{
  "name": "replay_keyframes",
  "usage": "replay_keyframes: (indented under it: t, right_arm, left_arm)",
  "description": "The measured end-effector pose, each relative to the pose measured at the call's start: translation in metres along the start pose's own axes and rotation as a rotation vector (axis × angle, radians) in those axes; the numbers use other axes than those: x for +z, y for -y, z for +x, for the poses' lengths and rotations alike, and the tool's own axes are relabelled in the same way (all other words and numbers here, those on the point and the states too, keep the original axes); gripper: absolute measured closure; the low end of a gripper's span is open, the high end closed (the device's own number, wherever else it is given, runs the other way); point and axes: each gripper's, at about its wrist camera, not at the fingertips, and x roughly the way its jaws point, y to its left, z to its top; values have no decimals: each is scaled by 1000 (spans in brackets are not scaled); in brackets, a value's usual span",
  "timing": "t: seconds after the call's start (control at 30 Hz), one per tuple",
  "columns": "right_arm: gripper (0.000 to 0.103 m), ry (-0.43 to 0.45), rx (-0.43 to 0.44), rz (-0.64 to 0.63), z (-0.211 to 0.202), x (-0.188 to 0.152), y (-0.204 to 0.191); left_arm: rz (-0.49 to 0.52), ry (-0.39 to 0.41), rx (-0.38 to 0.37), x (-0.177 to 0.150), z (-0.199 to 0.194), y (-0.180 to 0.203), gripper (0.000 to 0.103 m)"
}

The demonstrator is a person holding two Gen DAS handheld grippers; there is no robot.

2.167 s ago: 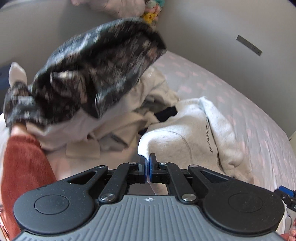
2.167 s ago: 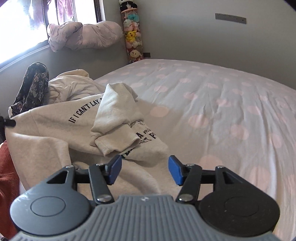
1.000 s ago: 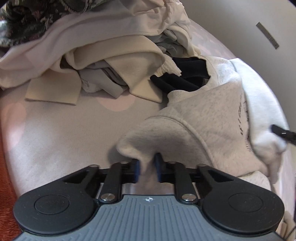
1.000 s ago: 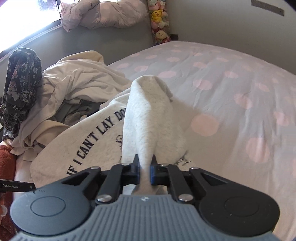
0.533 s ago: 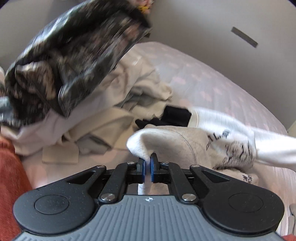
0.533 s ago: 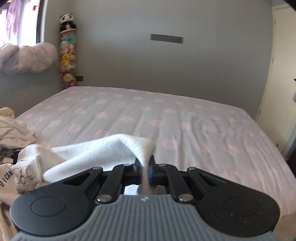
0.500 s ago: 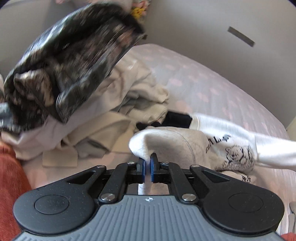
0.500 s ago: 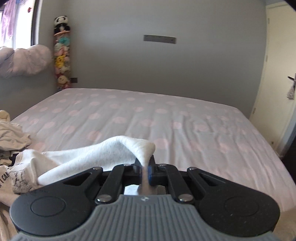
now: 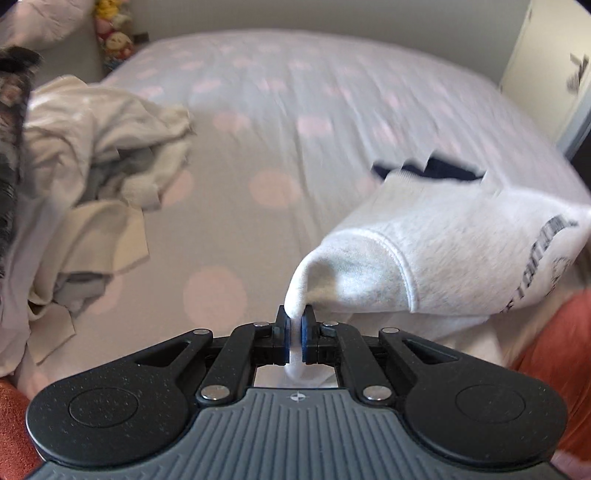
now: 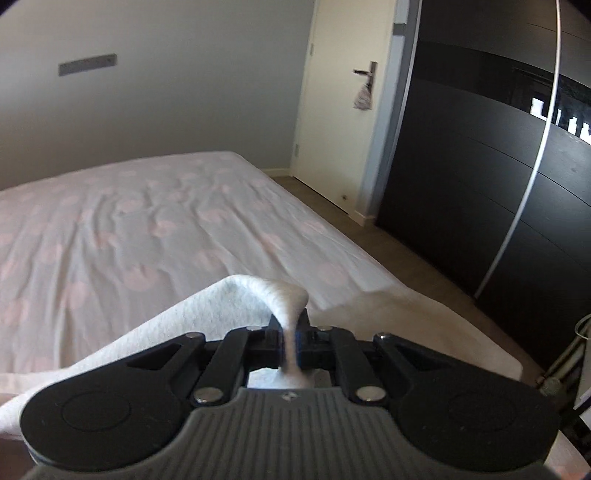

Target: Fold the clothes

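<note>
**Both grippers clamped on the grey sweatshirt above the bed**

Here's the left gripper (image 9: 294, 325), jaws pinched tight on a fold of the light grey sweatshirt (image 9: 443, 251), a nub of fabric squeezed up between the blue pads. The garment drapes away to the right of that gripper, lifted off the bed (image 9: 280, 122), black printed lettering (image 9: 543, 258) showing on its far side, too blurred to read. Something dark navy (image 9: 432, 168) peeks out just behind the sweatshirt's top edge; I can't tell what it is.

To the left of the sweatshirt, well apart across the spotted sheet, sits a heap of cream clothes (image 9: 88, 155), crumpled and unfolded, with a dark floral garment (image 9: 11, 122) at the frame's edge beside it. Soft toys (image 9: 112, 33) stand in the far corner past the heap. Orange-red fabric (image 9: 554, 354) shows below the sweatshirt on the right, and again in the lower left corner.

Over to the right wrist view: the right gripper (image 10: 293, 336) is clamped on the same grey sweatshirt (image 10: 207, 314), jaws closed on a raised ridge of cloth that runs off to the gripper's left, above the bed (image 10: 129, 229). Beyond the bed, a pale door (image 10: 343, 122) with a handle, and a dark wardrobe (image 10: 480, 166) right of it
</note>
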Motion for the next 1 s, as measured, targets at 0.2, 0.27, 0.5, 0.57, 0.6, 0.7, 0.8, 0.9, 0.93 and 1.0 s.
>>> replay_keyframes:
  t: [0.2,0.27,0.5,0.57,0.6,0.7,0.8,0.9,0.93,1.0]
  right_arm:
    - [96,-144,-117,-35,45,-47,25]
    - [93,-177,-104,-95,51,-55,17]
    - [59,-158,-43,-298,22,-54,2]
    - [58,-142,-2,-318,9,-48,-1]
    - [57,-132,18,-330,2,-45,-4]
    - [48,-70,75,-401,-23,-37,-25]
    - [39,-20,202,-458,-36,-31,-60]
    - [38,-36,357,-508,-35,-27,-106]
    - [38,-47,413,-527,-32,-28,-123]
    - [39,-67,504,-568,-23,-30,-158]
  left_arm:
    - [2,-109,-9,-24,19,0,100]
    - [4,-108,-40,-25,20,-2,99]
    - [50,-74,-135,-24,2,-9,72]
    - [45,-52,-160,-20,-3,-14,63]
    - [36,-37,-171,-16,-6,-17,58]
    - [-6,14,-207,1,-13,-27,54]
    - [-51,57,-235,27,-9,-33,46]
    - [-74,59,-278,52,8,-35,41]
    - [-82,54,-294,61,15,-35,40]
    - [-108,17,-325,72,35,-38,38]
